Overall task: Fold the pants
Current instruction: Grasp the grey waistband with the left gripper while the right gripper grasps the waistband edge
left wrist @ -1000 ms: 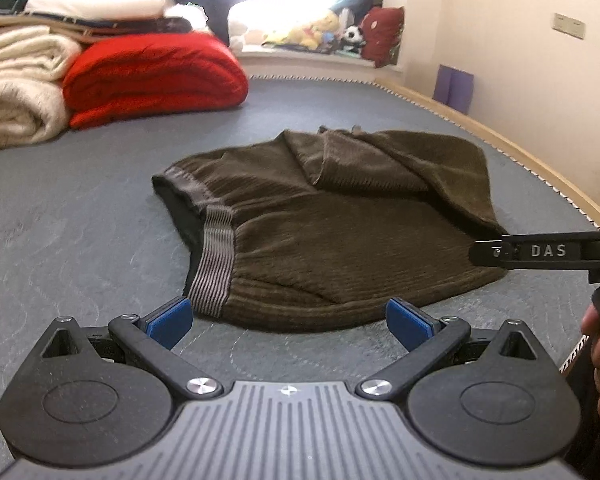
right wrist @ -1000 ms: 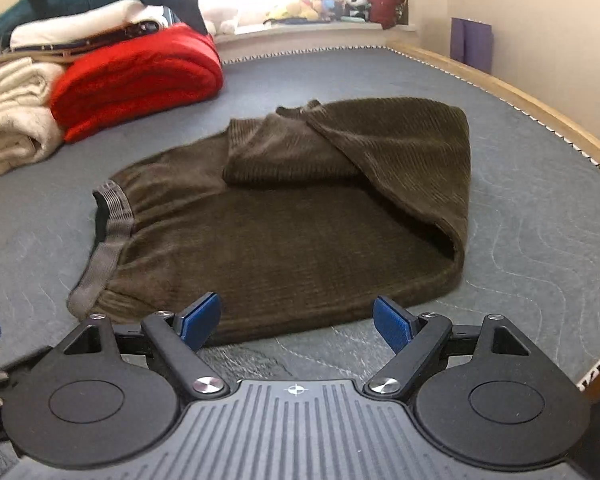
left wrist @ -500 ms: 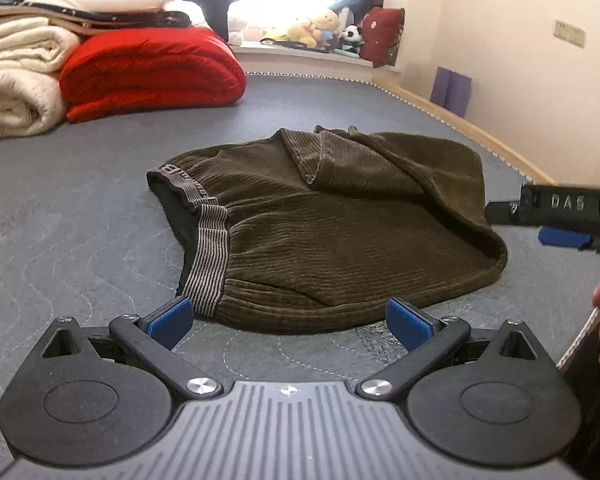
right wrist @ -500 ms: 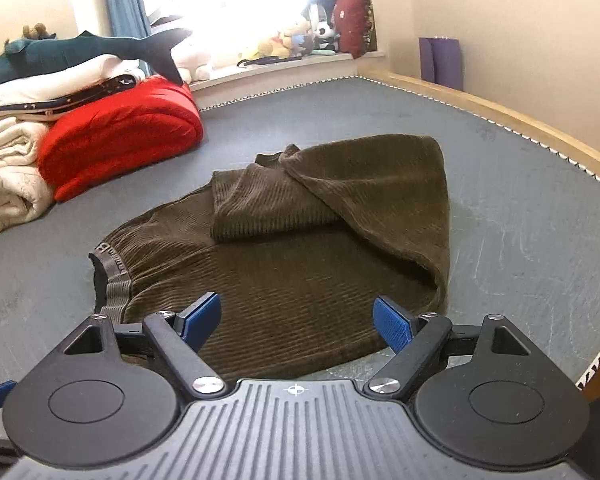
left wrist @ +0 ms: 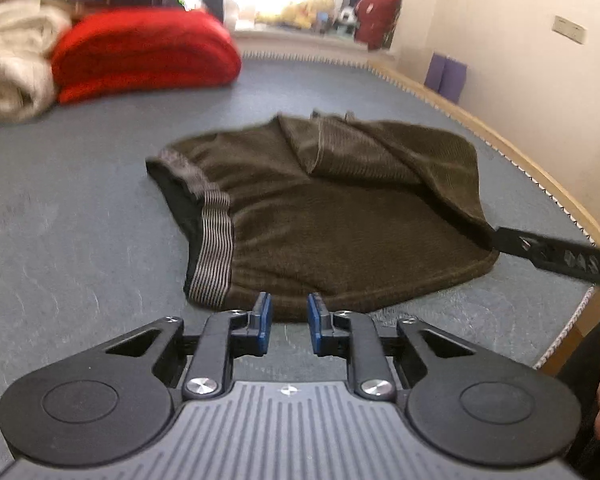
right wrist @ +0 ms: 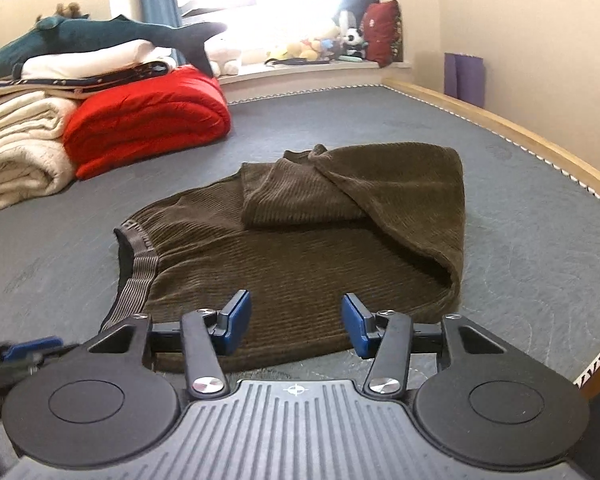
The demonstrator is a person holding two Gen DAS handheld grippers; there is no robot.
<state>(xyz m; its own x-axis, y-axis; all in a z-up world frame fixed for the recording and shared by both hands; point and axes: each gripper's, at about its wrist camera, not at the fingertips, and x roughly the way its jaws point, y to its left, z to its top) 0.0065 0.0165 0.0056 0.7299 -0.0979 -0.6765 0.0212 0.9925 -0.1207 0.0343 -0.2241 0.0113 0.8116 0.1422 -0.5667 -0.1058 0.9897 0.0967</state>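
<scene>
Just ahead of the left claw (left wrist: 288, 322), in the left wrist view, the brown corduroy pants (left wrist: 340, 216) lie folded on the grey mattress (left wrist: 72, 240), their near hem at its blue pads (left wrist: 265, 322). Those pads stand narrowly apart with nothing between them. Rightward, the right claw's (left wrist: 556, 258) black arm carries lettering too blurred to read.

From the right wrist view, the right claw (right wrist: 296, 322) stands spread, empty, over the pants' (right wrist: 300, 260) near edge; the striped waistband (right wrist: 134, 280) sits ahead-left.

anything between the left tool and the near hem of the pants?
Nothing: in the left wrist view only bare grey mattress separates the left tool from the pants.
</scene>
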